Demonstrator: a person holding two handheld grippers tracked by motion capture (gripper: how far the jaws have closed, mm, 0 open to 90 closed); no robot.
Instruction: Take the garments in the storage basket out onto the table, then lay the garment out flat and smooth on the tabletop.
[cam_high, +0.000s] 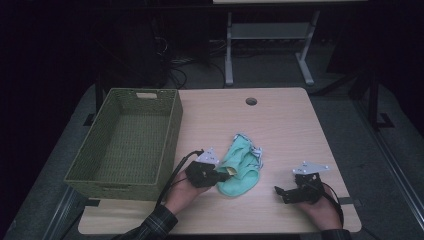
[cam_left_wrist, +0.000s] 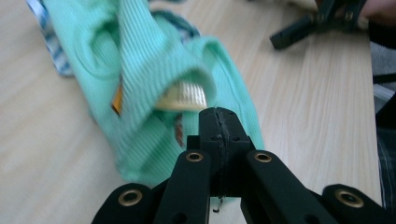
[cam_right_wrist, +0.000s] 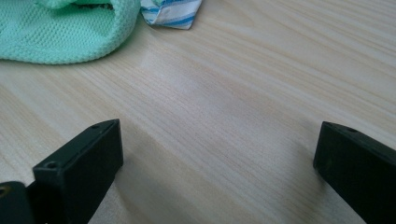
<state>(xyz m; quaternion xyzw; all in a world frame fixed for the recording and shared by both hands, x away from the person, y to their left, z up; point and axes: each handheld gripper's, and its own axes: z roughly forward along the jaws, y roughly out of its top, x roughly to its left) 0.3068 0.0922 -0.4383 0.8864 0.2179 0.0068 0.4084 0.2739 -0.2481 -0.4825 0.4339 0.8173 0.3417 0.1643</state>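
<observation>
**Mint-green cloth pinched at its near-left edge**

Mint-green ribbed fabric, a small garment (cam_high: 241, 165) with a blue-and-white striped piece at its far end, lies crumpled near the middle of the bench (cam_high: 280, 120), a little toward the near edge. The left hand-held gripper (cam_high: 220, 176) reaches it from the left; in the left gripper view its jaws stand pressed together with the cloth's near edge bunched around and under the tips, so it appears pinched on the fabric, though the contact itself is hidden by the jaws. A pale ribbed cuff (cam_left_wrist: 183, 96) peeks from a fold just beyond the tips.

The right hand-held gripper (cam_high: 281, 192) rests near the bench's near-right corner, well apart from the garment, jaws spread wide over bare wood.

The bench is light wood grain with a round cable hole (cam_high: 251, 101) near its far edge. A green woven basket (cam_high: 90, 165) fills the left side. Beyond, the room is dim, with a white table frame (cam_high: 229, 55) and cables on the floor.
</observation>
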